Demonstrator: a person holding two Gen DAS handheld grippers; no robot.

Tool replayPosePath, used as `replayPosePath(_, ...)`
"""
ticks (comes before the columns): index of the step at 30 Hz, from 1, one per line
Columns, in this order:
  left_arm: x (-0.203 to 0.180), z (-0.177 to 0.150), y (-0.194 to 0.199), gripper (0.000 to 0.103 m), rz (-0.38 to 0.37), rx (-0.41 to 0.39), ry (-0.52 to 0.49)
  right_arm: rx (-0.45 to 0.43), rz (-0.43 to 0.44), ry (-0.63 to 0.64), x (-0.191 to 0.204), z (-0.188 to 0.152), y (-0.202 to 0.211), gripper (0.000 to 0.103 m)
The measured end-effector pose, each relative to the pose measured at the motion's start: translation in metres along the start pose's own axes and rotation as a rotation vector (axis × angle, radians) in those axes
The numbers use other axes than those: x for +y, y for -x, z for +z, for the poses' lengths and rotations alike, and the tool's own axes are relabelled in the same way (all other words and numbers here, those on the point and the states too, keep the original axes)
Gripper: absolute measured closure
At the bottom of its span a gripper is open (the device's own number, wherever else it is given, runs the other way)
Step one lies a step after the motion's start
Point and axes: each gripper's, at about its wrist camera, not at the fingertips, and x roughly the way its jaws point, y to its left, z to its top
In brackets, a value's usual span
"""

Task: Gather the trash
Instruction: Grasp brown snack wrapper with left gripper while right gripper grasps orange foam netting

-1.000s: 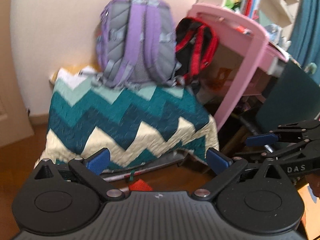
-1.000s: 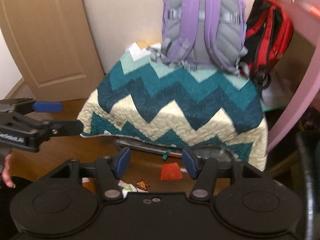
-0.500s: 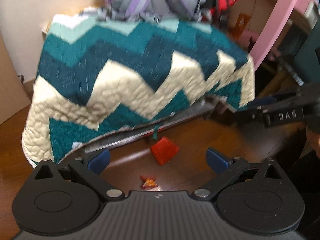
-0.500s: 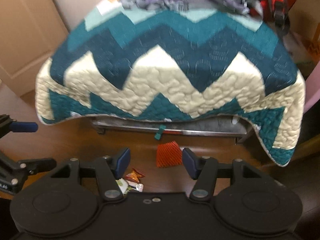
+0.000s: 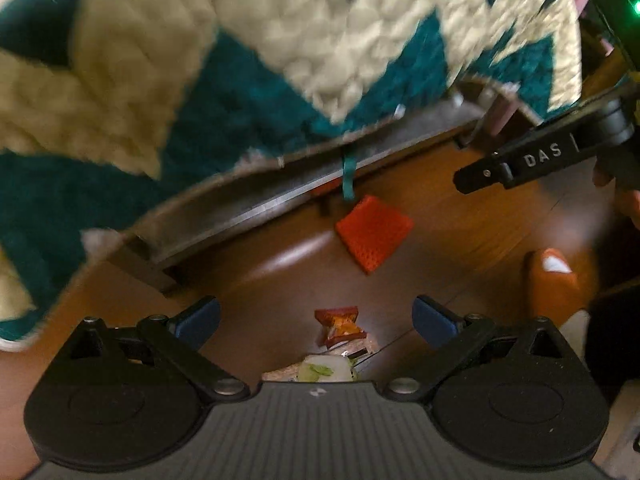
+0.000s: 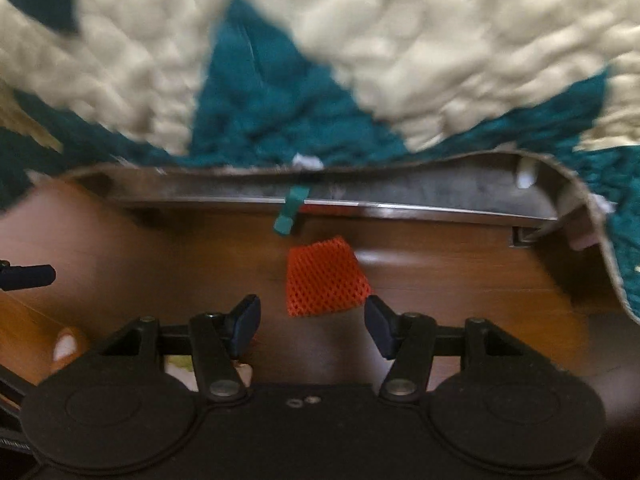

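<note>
Two empty, wide-open grippers approach floor trash: the right gripper (image 6: 311,322) nears the orange net (image 6: 325,278) below the quilt (image 6: 280,80), needing descent then closing, the left gripper (image 5: 316,320) over wrappers (image 5: 339,326).

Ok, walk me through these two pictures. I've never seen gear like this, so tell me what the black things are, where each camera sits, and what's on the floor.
There is no robot. A person holds a two-finger gripper in each hand, with a camera on each looking forward along its fingers.

The left camera shows the left gripper, open, above small wrappers on the wood floor. The right gripper's arm pokes in from the right.

The right camera shows the right gripper, open, right in front of an orange mesh piece.

Behind hangs a teal and cream quilt over a low frame. Nothing is held yet.
</note>
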Motion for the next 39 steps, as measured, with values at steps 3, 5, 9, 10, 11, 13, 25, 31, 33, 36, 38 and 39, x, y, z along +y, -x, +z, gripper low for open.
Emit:
replayPosePath(3, -0.002, -0.003, -0.033, 0.000, 0.005, 0.031, 0.022, 0.039, 0.006, 0.024, -0.002, 0.002, -0.034, 0.046)
replayPosePath(5, -0.002, -0.004, -0.050, 0.000, 0.002, 0.033, 0.046, 0.069, 0.001, 0.038, -0.005, 0.003, -0.057, 0.046)
replayPosePath(9, -0.002, -0.006, -0.087, 0.000, -0.007, 0.060, 0.104, 0.117, -0.002, 0.049, -0.009, 0.004, -0.097, 0.046)
replayPosePath(10, -0.003, -0.008, -0.097, 0.000, -0.008, 0.069, 0.116, 0.123, -0.002, 0.053, -0.009, 0.004, -0.105, 0.046)
replayPosePath(11, -0.004, -0.010, -0.106, 0.001, -0.008, 0.076, 0.125, 0.127, -0.001, 0.054, -0.010, 0.004, -0.113, 0.046)
replayPosePath(13, -0.006, -0.013, -0.124, 0.000, -0.002, 0.096, 0.133, 0.137, 0.001, 0.050, -0.010, 0.005, -0.128, 0.046)
replayPosePath(25, -0.012, -0.030, -0.192, 0.010, -0.013, 0.190, 0.197, 0.152, -0.011, 0.019, -0.004, 0.011, -0.186, 0.044)
replayPosePath(31, -0.013, -0.030, -0.204, 0.040, -0.033, 0.231, 0.203, 0.136, -0.037, 0.035, 0.002, 0.008, -0.185, 0.047)
replayPosePath(33, -0.013, -0.031, -0.206, 0.050, -0.039, 0.237, 0.201, 0.133, -0.043, 0.046, 0.002, 0.004, -0.189, 0.049)
replayPosePath(36, -0.012, -0.031, -0.207, 0.061, -0.064, 0.243, 0.215, 0.130, -0.083, 0.067, 0.007, 0.000, -0.190, 0.063)
replayPosePath(38, -0.010, -0.034, -0.208, 0.063, -0.080, 0.235, 0.222, 0.125, -0.095, 0.072, 0.010, -0.003, -0.189, 0.076)
replayPosePath(39, -0.008, -0.035, -0.208, 0.064, -0.088, 0.232, 0.226, 0.125, -0.109, 0.078, 0.011, -0.004, -0.189, 0.085)
